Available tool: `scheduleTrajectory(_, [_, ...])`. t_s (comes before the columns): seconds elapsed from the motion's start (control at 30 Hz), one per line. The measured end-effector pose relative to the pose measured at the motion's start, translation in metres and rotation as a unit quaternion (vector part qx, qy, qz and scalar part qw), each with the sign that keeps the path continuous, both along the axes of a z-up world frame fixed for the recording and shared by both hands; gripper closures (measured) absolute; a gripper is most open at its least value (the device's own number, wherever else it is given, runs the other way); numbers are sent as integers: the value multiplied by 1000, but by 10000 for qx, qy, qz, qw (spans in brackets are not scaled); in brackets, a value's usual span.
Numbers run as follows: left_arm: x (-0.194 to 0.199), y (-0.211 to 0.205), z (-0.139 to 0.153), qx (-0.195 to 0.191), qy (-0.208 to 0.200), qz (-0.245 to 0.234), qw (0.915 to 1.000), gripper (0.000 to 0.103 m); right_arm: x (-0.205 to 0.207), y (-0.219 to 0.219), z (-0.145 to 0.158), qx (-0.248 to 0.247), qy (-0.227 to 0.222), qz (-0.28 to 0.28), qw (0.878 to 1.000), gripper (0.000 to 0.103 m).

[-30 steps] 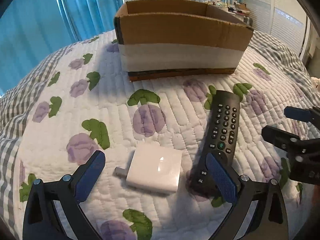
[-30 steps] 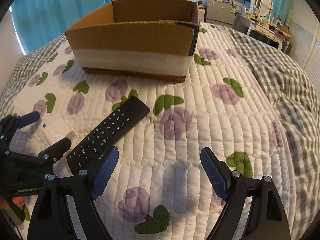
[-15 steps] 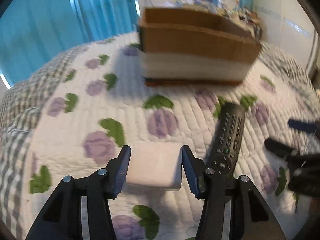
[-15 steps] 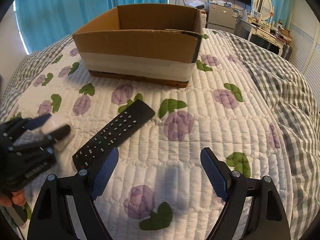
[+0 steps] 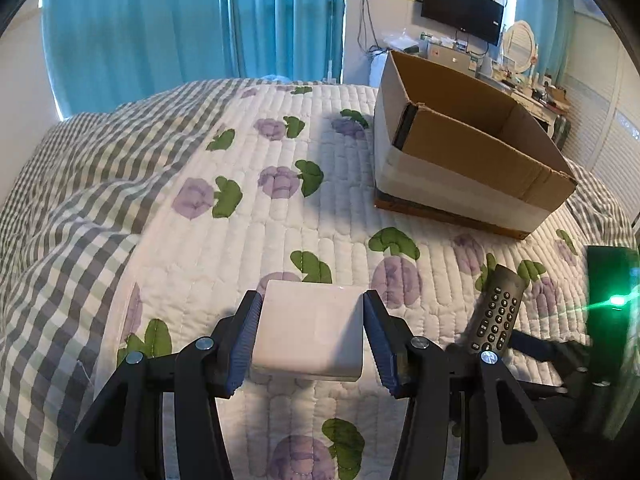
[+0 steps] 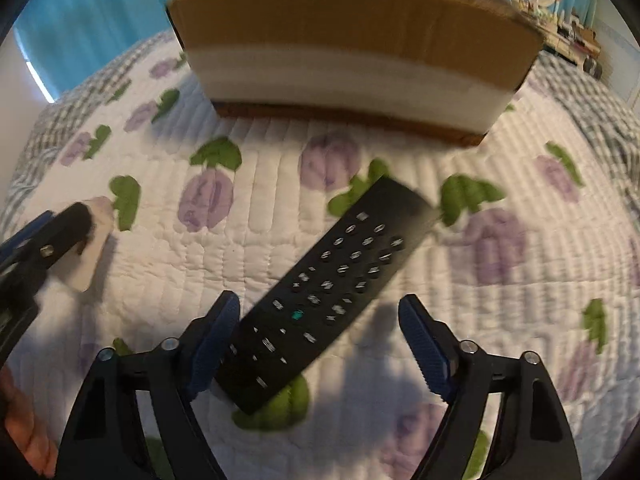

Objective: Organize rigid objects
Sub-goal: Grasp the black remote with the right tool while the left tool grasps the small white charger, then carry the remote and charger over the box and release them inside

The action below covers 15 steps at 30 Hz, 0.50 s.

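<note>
The left gripper (image 5: 312, 336) has just clamped and lifted the white charger (image 5: 310, 334), while the right gripper (image 6: 320, 344), fingers apart but closing, straddles the remote (image 6: 332, 288), seemingly unclamped, before the box (image 5: 460, 148).

No text, brand or number can be read here. The black remote (image 6: 326, 294), lying on the quilt in front of the cardboard box (image 6: 352, 36), carries rows of pale button markings, but they are too blurred in the right wrist view and too small in the left wrist view to make out.
</note>
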<state>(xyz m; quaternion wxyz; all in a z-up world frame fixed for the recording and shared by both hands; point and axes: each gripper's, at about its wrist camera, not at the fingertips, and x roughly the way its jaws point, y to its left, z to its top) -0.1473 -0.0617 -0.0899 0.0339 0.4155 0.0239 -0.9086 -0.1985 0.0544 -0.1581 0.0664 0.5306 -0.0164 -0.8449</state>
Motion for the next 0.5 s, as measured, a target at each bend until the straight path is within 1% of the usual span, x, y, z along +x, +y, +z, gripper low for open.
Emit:
scheduleTrajectory(0.03, [0, 0, -1, 3, -7, -10, 10000, 51, -2, -2, -3, 43, 6, -51, 10000, 28])
scheduleTrajectory(0.07, [1, 0, -1, 3, -11, -10, 10000, 51, -4, -4, -4, 89, 49, -62, 9999, 33])
scheduleTrajectory(0.1, [1, 0, -1, 3, -15, -16, 10000, 51, -4, -5, -4, 129, 105, -67, 9998, 35])
scheduleTrajectory(0.13, [1, 0, -1, 8, -20, -18, 10000, 51, -3, -6, -2, 141, 165, -69, 9997, 39])
scheduleTrajectory(0.17, [1, 0, -2, 16, -32, -9, 10000, 51, -1, -6, 0, 155, 252, -24, 9996, 46])
scheduleTrajectory(0.2, [1, 0, -2, 17, -38, -6, 10000, 51, 1, -6, 3, 191, 349, 30, 9992, 51])
scheduleTrajectory(0.27, [1, 1, -2, 14, -61, -10, 10000, 51, 7, -6, 13, 378, 573, 166, 9975, 68])
scheduleTrajectory(0.3, [1, 1, -3, 8, -68, -10, 10000, 51, 9, -4, 17, 379, 628, 217, 9971, 68])
scheduleTrajectory(0.37, [1, 3, -3, -5, -84, -30, 10000, 51, 12, 0, 25, 321, 732, 233, 9965, 82])
scheduleTrajectory(0.5, [2, 5, -2, 2, -103, -79, 9999, 51, 18, 0, 38, 426, 914, 438, 9939, 83])
